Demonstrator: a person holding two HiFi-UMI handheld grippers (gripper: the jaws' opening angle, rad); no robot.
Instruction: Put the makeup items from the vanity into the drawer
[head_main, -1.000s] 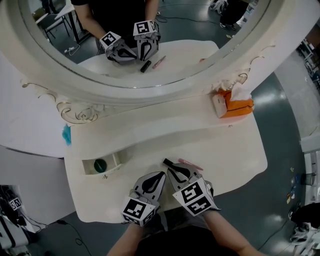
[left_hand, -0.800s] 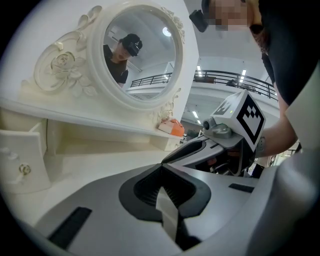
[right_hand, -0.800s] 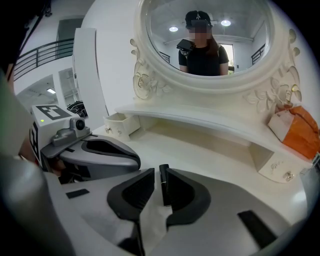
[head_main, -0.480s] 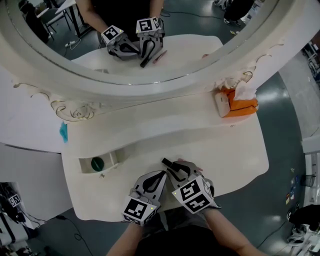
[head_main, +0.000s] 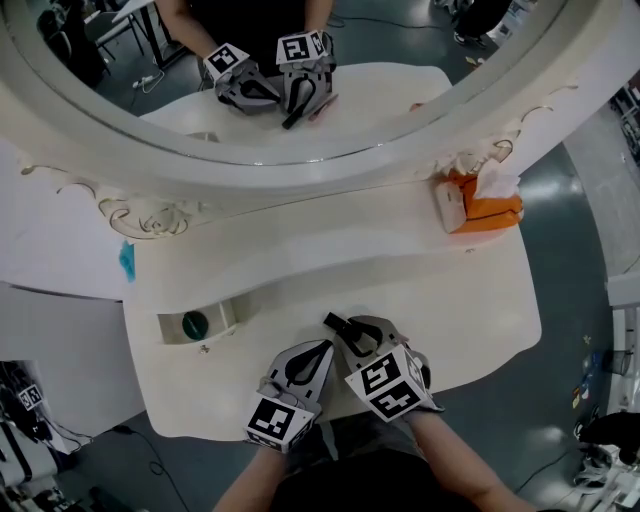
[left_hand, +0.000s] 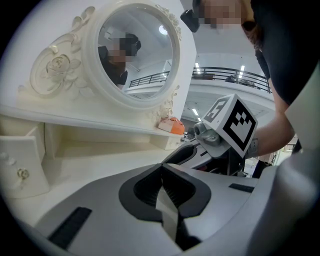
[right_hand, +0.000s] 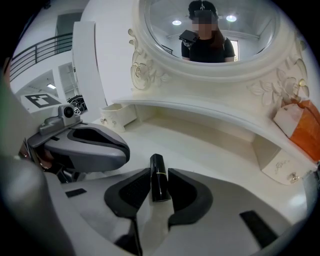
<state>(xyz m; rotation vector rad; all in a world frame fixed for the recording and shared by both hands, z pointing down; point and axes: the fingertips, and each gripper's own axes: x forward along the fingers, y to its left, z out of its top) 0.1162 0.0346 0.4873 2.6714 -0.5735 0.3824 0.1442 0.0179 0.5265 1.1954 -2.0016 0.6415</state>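
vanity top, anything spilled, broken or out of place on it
Nothing looks spilled or damaged. The small drawer at the left stands pulled open with a round green item inside, which fits the task. The right gripper is shut on a black tube. The orange tissue box sits on the shelf at the right.

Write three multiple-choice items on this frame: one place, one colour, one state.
1. Where is the tissue box?
A. on the shelf, right end
B. on a chair
C. in a basket
2. What colour is the tube in the right tool?
A. pink
B. black
C. green
3. How is the left tool?
A. wide open
B. shut on a brush
C. shut, empty
1 A: it sits at the shelf's right end.
2 B: the tube between the jaws is black.
3 C: its jaws meet with nothing between.
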